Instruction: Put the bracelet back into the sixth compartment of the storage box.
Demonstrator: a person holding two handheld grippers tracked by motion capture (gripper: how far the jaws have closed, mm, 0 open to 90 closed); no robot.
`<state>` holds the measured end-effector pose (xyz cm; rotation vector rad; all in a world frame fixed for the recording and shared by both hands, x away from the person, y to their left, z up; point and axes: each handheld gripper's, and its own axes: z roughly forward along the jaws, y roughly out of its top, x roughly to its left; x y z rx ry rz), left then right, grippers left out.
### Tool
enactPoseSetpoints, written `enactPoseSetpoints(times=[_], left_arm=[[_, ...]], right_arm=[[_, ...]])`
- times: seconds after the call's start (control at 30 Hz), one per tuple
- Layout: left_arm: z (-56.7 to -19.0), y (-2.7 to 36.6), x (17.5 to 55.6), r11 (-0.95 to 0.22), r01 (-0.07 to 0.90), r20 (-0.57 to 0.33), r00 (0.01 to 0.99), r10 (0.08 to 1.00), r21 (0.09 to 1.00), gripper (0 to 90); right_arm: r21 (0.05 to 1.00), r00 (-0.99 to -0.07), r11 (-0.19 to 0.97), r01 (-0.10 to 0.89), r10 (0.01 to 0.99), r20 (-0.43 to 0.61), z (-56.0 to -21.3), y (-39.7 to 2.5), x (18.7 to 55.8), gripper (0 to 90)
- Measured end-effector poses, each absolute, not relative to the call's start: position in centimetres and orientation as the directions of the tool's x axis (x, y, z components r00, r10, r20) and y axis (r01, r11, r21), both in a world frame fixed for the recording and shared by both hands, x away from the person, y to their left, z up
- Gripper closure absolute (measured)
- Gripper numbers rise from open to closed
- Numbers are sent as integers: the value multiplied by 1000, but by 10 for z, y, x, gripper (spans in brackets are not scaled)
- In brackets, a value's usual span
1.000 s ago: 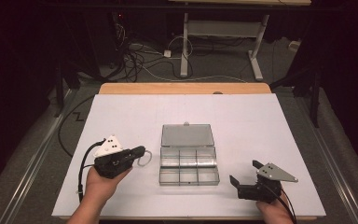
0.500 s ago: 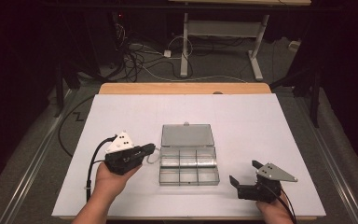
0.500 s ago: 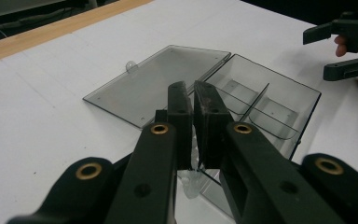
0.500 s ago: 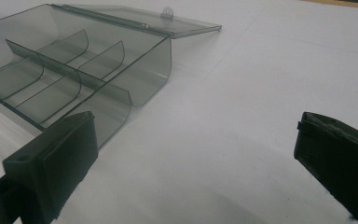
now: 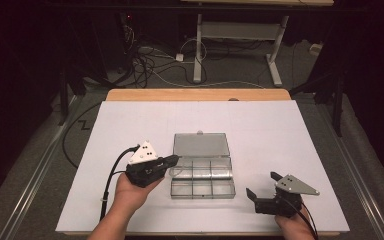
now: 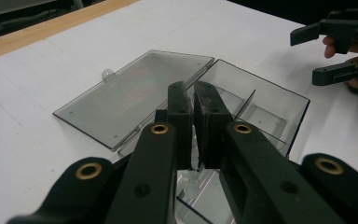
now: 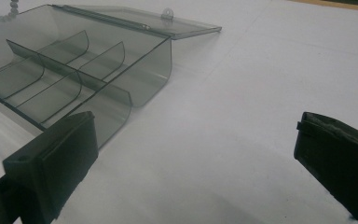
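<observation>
A clear grey compartment box [image 5: 202, 182] lies at the table's middle, its lid [image 5: 201, 145] flat open behind it. My left gripper [image 5: 174, 160] is shut on a thin string of small pale beads [image 7: 0, 17], which hangs in a loop over the box's left edge [image 5: 175, 172]. In the left gripper view the jaws [image 6: 193, 91] stand almost together above the box [image 6: 261, 112], with a bit of the string [image 6: 196, 161] between them. My right gripper [image 5: 262, 184] rests open at the front right, beside the box [image 7: 74, 70]. Nothing lies between its jaws [image 7: 196, 140].
White sheet [image 5: 280, 130] covers the table, with a wooden strip [image 5: 195, 95] at the far edge. Cables and a desk frame [image 5: 235, 30] stand on the floor beyond. The left gripper's cable [image 5: 111, 175] trails toward the front edge.
My left gripper has moved right and slightly away from me with the bead loop, from beside the box to over its left edge. The right gripper has stayed put.
</observation>
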<state>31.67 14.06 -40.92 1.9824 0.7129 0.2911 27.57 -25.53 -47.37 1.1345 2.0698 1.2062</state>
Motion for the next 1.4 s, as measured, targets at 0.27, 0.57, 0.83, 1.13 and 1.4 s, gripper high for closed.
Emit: enactPoseSetpoints(times=[0.27, 0.57, 0.83, 1.13, 1.4], left_arm=[[-413, 124, 317, -366, 354, -94, 817, 569, 861, 842], [-415, 99, 315, -390, 335, -84, 840, 536, 858, 841], [-415, 79, 314, -402, 318, -80, 858, 508, 859, 841], [-417, 59, 313, -415, 304, -77, 873, 481, 857, 842], [-418, 46, 312, -414, 300, -83, 880, 467, 859, 842]], right_arm=[[871, -536, 263, 416, 844, 0, -474, -255, 276, 7], [870, -540, 268, 414, 842, -3, -474, -255, 276, 7], [871, -541, 273, 410, 841, -9, -474, -256, 276, 9], [873, -539, 271, 406, 842, -11, -473, -257, 276, 9], [874, -541, 269, 404, 841, -9, -473, -256, 276, 9]])
